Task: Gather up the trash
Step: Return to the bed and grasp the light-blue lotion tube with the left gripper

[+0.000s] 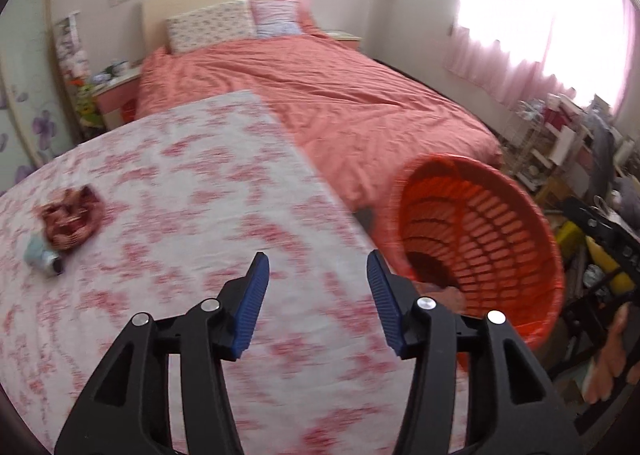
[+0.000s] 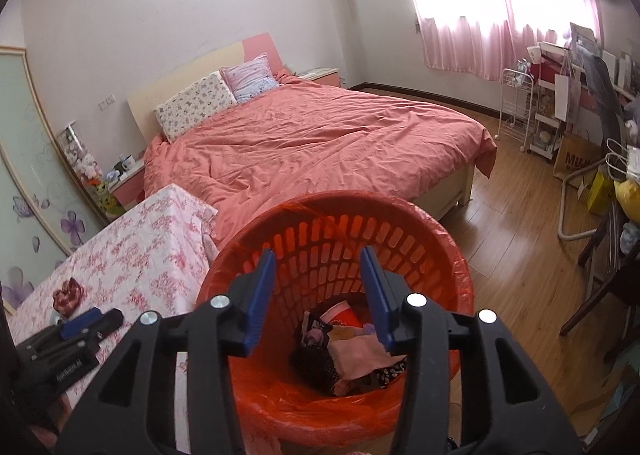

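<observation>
Wrapper [image 1: 72,221] crumpled on surface [image 1: 192,183], touching tube [image 1: 42,257] | light, soft, crushable; pinch across bunched middle | left gripper [image 1: 318,275] jaws parted, empty | right gripper [image 2: 318,275] jaws parted, empty, above bin [image 2: 440,231].

- From the left wrist we look forward and down along our fingers [image 1: 258,287], close over the floral tabletop [image 1: 180,223] — the view is motion-blurred.
- From the right wrist we look steeply down into the orange basket [image 2: 332,203], right above its rim.
- Both views face the bed [image 1: 340,103] and the curtained window [image 1: 540,15] — and share the tabletop, basket and bed.
</observation>
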Available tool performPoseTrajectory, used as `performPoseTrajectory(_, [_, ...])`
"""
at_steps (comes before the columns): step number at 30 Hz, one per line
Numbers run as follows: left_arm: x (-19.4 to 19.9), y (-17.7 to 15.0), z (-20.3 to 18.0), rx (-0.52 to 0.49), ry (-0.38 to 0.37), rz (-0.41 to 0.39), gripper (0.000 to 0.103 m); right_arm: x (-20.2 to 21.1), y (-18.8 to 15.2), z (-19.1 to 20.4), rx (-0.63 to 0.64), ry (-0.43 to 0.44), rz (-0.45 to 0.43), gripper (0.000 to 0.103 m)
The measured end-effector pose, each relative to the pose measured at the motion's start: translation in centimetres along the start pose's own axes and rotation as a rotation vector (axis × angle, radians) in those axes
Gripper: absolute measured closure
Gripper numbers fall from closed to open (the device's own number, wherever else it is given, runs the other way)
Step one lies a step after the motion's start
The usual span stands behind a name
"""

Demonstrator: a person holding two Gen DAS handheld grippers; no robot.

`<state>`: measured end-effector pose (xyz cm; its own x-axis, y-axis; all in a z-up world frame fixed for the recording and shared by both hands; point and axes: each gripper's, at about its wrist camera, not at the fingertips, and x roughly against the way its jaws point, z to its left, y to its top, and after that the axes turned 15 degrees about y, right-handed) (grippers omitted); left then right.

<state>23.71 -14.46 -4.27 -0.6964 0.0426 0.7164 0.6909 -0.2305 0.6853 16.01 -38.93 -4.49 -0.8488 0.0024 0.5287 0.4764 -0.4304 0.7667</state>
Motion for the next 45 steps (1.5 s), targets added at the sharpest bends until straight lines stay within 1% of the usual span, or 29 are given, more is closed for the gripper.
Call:
performPoseTrajectory(3, [-0.5,-0.4,4.6,0.066,0.124,-0.002,0.044,-0.4,-0.8,1.7,0.031,0.015,0.024,0.057])
performPoseTrajectory(5, [-1.0,-0.7,7.4,0.110,0.203,0.002,0.037,-0.9,-1.4,3.1,0.046,0.035,0.044,0.056])
performPoseTrajectory(8, [-2.0,-1.2,12.1,0.187,0.310,0.028,0.036,-1.9,-2.4,5.3,0.074,0.068,0.078,0.055])
performPoseTrajectory(10, [-2.9,-1.6,15.2,0.245,0.362,0.055,0.035,-2.9,-3.2,7.1,0.100,0.087,0.107,0.055])
performPoseTrajectory(12, [-3.7,-1.9,17.5,0.293,0.387,0.082,0.035,-3.8,-3.9,8.7,0.121,0.105,0.132,0.055])
performPoseTrajectory(15, [-4.6,-2.3,20.3,0.361,0.380,0.109,0.035,-5.2,-5.0,11.0,0.147,0.132,0.172,0.055])
performPoseTrajectory(18, [-5.3,-2.1,21.3,0.403,0.346,0.122,0.035,-6.4,-5.8,12.6,0.167,0.147,0.203,0.055])
performPoseTrajectory(20, [-5.8,-1.7,21.3,0.402,0.340,0.131,0.035,-6.9,-6.3,13.3,0.174,0.150,0.216,0.055])
performPoseTrajectory(23, [-7.0,-1.7,21.4,0.384,0.373,0.155,0.035,-7.8,-6.6,14.2,0.179,0.154,0.235,0.055])
performPoseTrajectory(27, [-7.2,-2.8,22.7,0.392,0.375,0.181,0.035,-8.5,-6.9,15.4,0.192,0.164,0.250,0.055])
performPoseTrajectory(30, [-6.5,-3.9,24.8,0.385,0.391,0.178,0.035,-9.0,-7.3,16.3,0.203,0.177,0.262,0.055])
performPoseTrajectory(34, [-6.3,-4.5,27.1,0.414,0.387,0.181,0.035,-9.9,-8.0,17.4,0.217,0.194,0.279,0.055])
performPoseTrajectory(37, [-6.6,-4.0,27.4,0.426,0.374,0.180,0.036,-10.5,-8.4,18.3,0.230,0.202,0.293,0.055])
performPoseTrajectory(40, [-7.2,-3.3,27.2,0.411,0.373,0.167,0.037,-10.9,-8.8,18.9,0.242,0.205,0.307,0.055])
performPoseTrajectory(42, [-7.6,-2.9,27.0,0.396,0.373,0.161,0.041,-11.2,-8.8,19.1,0.244,0.208,0.316,0.055])
performPoseTrajectory(43, [-8.0,-2.4,26.8,0.377,0.371,0.159,0.045,-11.3,-8.8,19.2,0.246,0.206,0.316,0.055])
performPoseTrajectory(45, [-8.6,-1.9,26.6,0.355,0.378,0.156,0.061,-11.4,-8.8,19.4,0.254,0.201,0.315,0.055])
